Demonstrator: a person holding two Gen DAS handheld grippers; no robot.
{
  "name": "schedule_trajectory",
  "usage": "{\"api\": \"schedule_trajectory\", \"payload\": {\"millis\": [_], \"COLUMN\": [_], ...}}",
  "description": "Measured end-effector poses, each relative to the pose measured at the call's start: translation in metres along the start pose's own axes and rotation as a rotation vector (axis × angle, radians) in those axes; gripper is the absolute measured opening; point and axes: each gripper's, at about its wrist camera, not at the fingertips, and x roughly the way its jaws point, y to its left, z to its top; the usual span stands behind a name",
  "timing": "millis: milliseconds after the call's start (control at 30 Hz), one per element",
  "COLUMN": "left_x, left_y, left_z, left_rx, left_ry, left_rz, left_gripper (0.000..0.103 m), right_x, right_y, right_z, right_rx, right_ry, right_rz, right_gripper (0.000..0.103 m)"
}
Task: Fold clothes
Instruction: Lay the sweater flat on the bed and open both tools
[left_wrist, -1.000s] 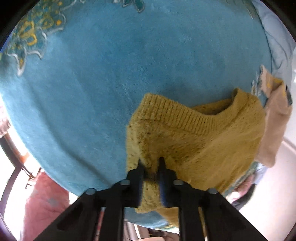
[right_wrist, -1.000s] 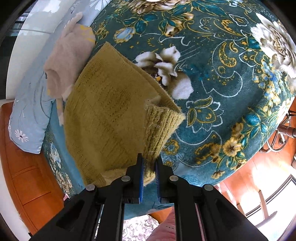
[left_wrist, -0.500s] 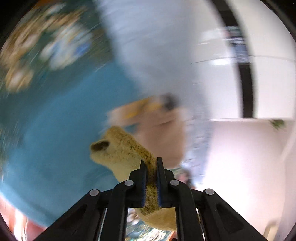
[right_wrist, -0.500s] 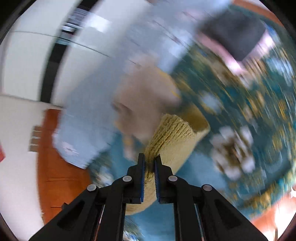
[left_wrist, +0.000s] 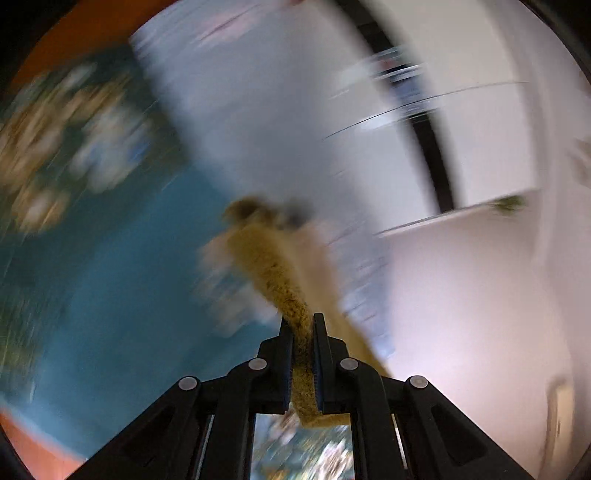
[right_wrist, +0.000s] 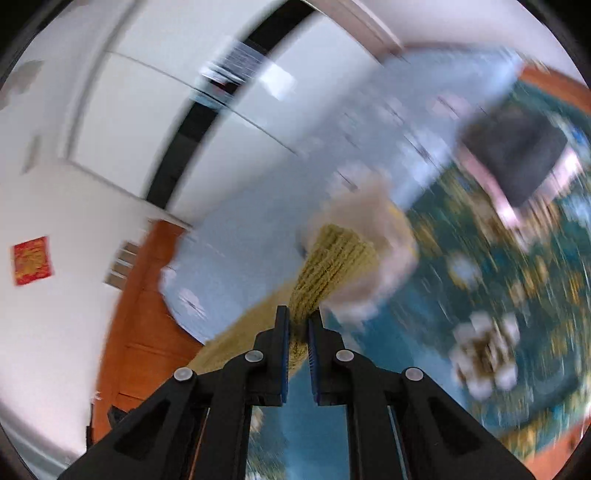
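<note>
1. Left claw (left_wrist: 302, 332): black two-finger, pressed together on a fold of the mustard-yellow knitted sweater (left_wrist: 273, 273). Fabric fills the gap between the blue-lined fingers and sticks out below them.
2. Right claw (right_wrist: 295, 325): also pinching the mustard-yellow knitted sweater (right_wrist: 332, 266), at a ribbed edge. Knit sits against the left finger; a narrow gap shows beside the right finger lower down.
3. In both wrist views the sweater runs from the claws away toward the far side, stretched into a narrow band.
4. A pale beige fuzzy garment (right_wrist: 373, 236) lies just beyond the sweater's far end, over the bed; touching or apart cannot be told through the blur.
5. Below: teal floral bedspread (right_wrist: 517, 295), plain teal part in the left view (left_wrist: 122, 277).
6. Light blue flowered pillow (right_wrist: 229, 258) on the far left in the right view, against the orange wooden headboard (right_wrist: 144, 317).
7. Dark square item with pink border (right_wrist: 517, 151) on the bedspread at far right, too blurred to identify.
8. White wall (left_wrist: 461, 295) behind.
</note>
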Motion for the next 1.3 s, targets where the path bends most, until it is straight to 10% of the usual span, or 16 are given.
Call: {"api": "schedule_trajectory", "payload": {"millis": [233,733,1300], "left_x": [0.071,0.025,0.115], "left_y": [0.126,0.165,0.14], "left_z": [-0.058,-0.076,0.01], "left_rx": [-0.226,-0.353,-0.696], "left_ry": [0.204,0.222,0.046], "left_rz": [0.277,0.233,0.223], "left_gripper": [0.009,0.009,0.009], "right_x": [0.049,0.023,0.158], "right_y": [-0.109,-0.13,-0.138], "right_z": [-0.088,-0.115,0.01], "right_rx": [0.241,0.347,0.396], "right_ry": [0.203,0.185,0.299], "right_rz": [-0.243,-0.288,-0.244], "right_gripper": [0.009,0.009,0.009]}}
